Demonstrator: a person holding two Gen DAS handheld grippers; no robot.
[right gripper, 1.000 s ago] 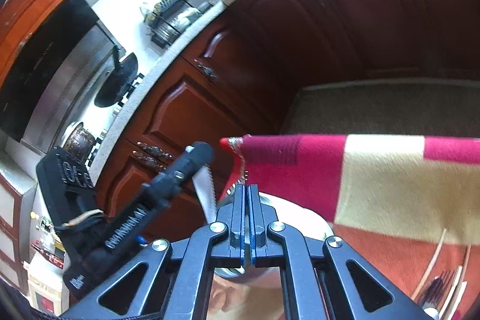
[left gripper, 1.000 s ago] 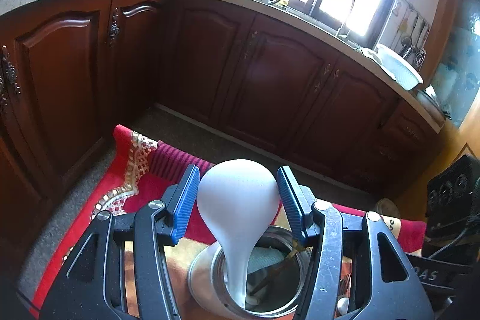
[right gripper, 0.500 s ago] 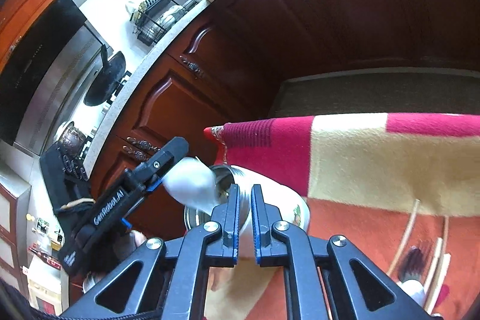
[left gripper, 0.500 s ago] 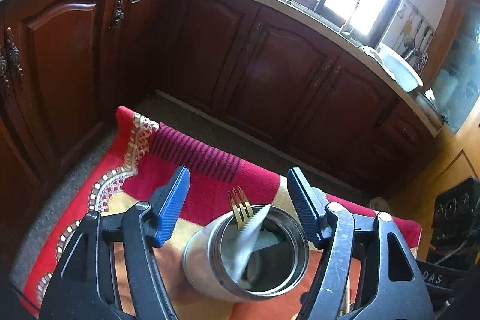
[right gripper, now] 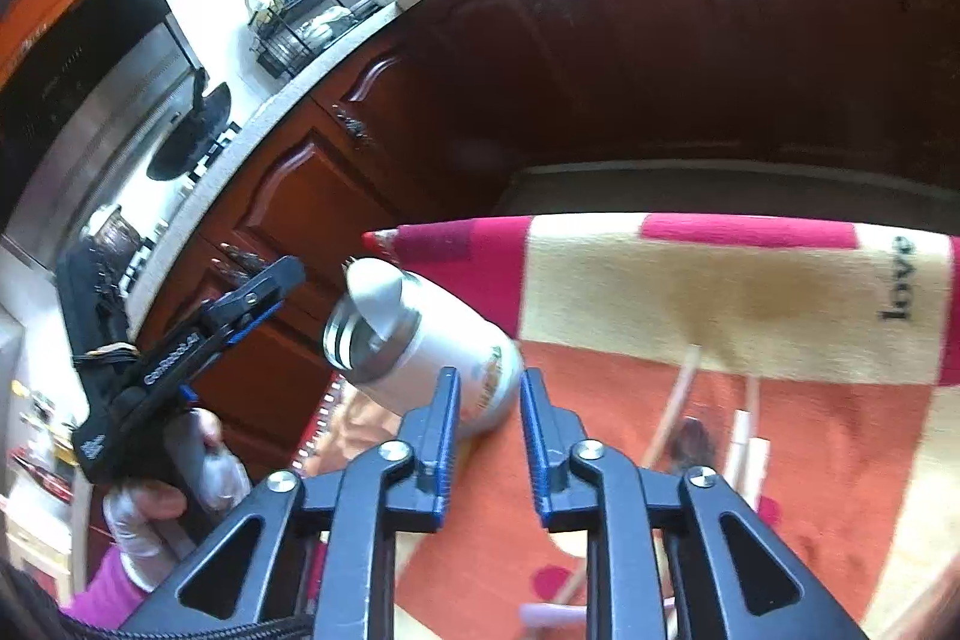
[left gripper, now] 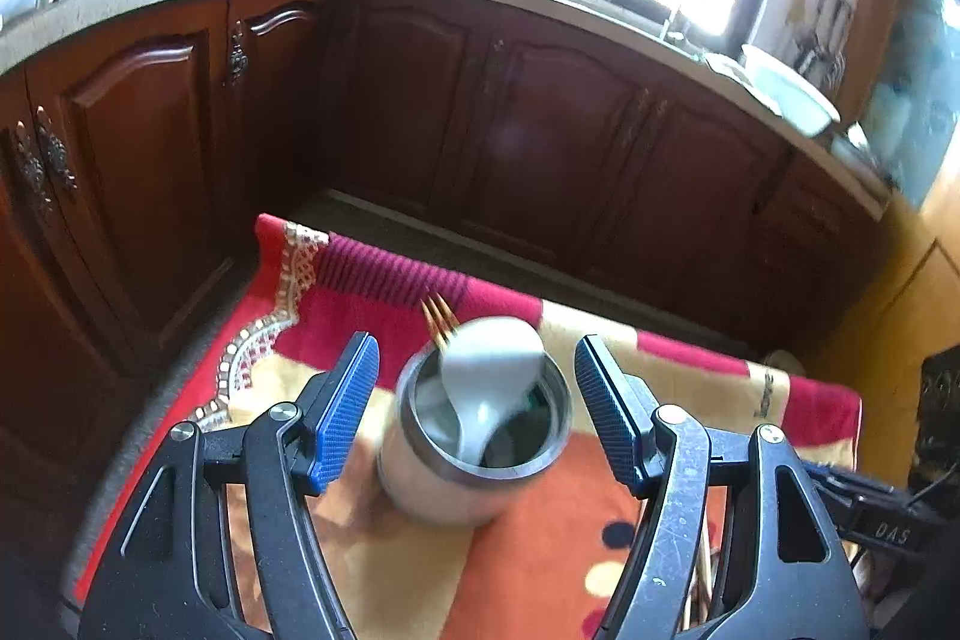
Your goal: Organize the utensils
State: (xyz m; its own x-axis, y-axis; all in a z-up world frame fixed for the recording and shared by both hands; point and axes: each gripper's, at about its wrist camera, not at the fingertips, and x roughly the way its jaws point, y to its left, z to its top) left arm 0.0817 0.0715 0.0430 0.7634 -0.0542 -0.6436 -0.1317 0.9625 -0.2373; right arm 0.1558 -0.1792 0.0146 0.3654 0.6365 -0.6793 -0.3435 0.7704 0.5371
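A steel cup [left gripper: 456, 466] stands on the red and orange blanket [left gripper: 540, 550]. A white spoon [left gripper: 489, 376] and a gold fork [left gripper: 441, 319] stick out of the cup. My left gripper [left gripper: 474, 358] is open wide, its blue pads on either side of the cup and clear of it. In the right wrist view the cup [right gripper: 420, 358] is just ahead of my right gripper [right gripper: 489, 382]. The right jaws are opening and hold nothing. The left gripper [right gripper: 273, 301] shows left of the cup.
Several pale utensils [right gripper: 678, 400] and a dark spoon [right gripper: 690, 442] lie on the blanket [right gripper: 720, 292] to the right of the cup. Dark wooden cabinets [left gripper: 540, 148] ring the floor beyond the blanket's far edge. A gloved hand [right gripper: 150, 514] holds the left gripper.
The left gripper let go of the white spoon, which dropped into the cup, then opened wide and drew back. The right gripper went from shut to partly open and pulled back.
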